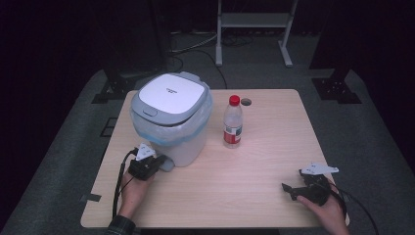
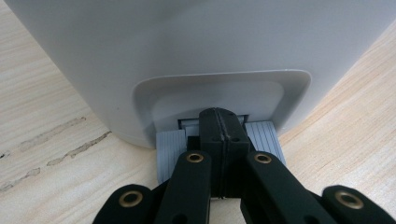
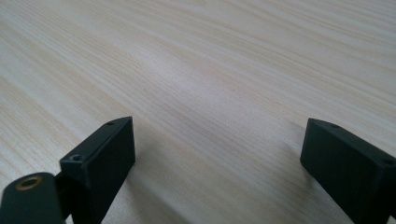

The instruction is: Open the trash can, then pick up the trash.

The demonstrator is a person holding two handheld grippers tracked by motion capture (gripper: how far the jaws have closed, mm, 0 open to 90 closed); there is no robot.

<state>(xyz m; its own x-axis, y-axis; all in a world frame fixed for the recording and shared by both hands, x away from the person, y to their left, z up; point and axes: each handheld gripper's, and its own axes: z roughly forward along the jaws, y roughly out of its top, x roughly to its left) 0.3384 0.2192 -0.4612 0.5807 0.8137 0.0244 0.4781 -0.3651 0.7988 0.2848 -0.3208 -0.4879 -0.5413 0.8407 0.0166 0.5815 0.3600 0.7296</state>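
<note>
Left claw [image 2: 218, 126]: pressed together on the pedal bin's [image 1: 171, 117] grey pedal [image 2: 261, 137]; push straight down, centred.
Right claw [image 3: 217, 154]: apart, resting near-right on the desk [image 1: 254, 171].

We see the surface [image 1: 254, 161] lit evenly from above, while the room around it stays dark. The bin lid [image 1: 171, 93] has soft glare. Close pictures are slightly blurred, with soft shadows.

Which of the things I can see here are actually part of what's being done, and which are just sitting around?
In use:
- bin, lid down
- its grey foot pedal, under the shut left gripper

Just lying about:
- water bottle with a red cap, upright beside the bin
- right gripper, open over bare table
- white stand behind the table
</note>
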